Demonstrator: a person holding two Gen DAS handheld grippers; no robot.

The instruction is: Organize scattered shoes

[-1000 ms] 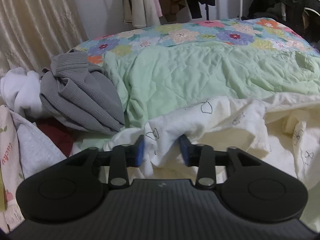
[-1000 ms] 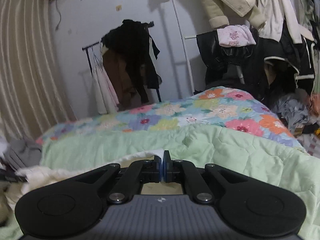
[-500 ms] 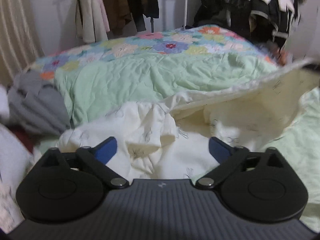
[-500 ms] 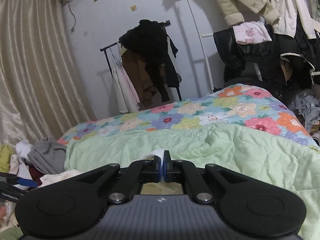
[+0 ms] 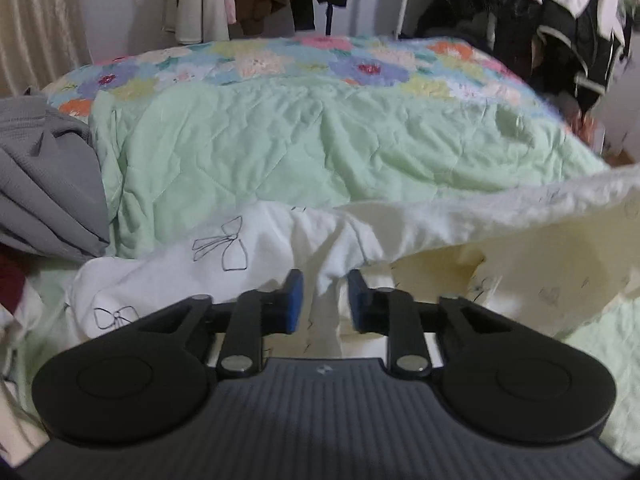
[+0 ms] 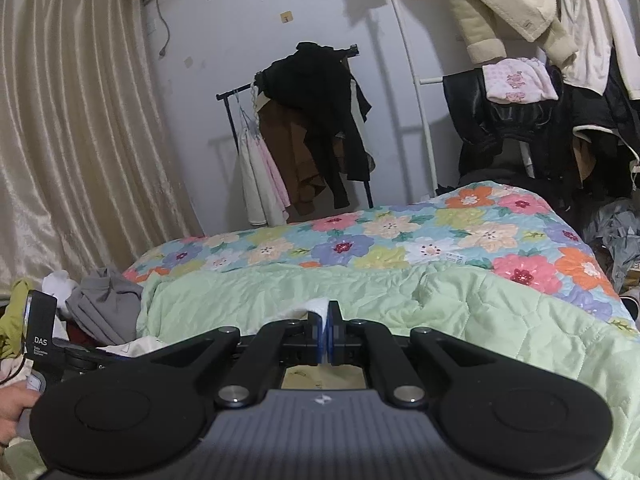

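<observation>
No shoes show in either view. My left gripper is over a white blanket with bow prints on the bed; its jaws are narrowed around a fold of the cloth, with a gap still between the blue pads. My right gripper is shut on a corner of the same white blanket and holds it up, so the edge stretches as a raised band across the left wrist view.
A green quilt with a floral top covers the bed. A grey sweater and clothes pile lie at left. Clothes racks stand at the far wall, a beige curtain at left.
My left gripper opened wide half a second ago and has now closed down around a fold of the white blanket. My right gripper rose a little with the blanket corner.
</observation>
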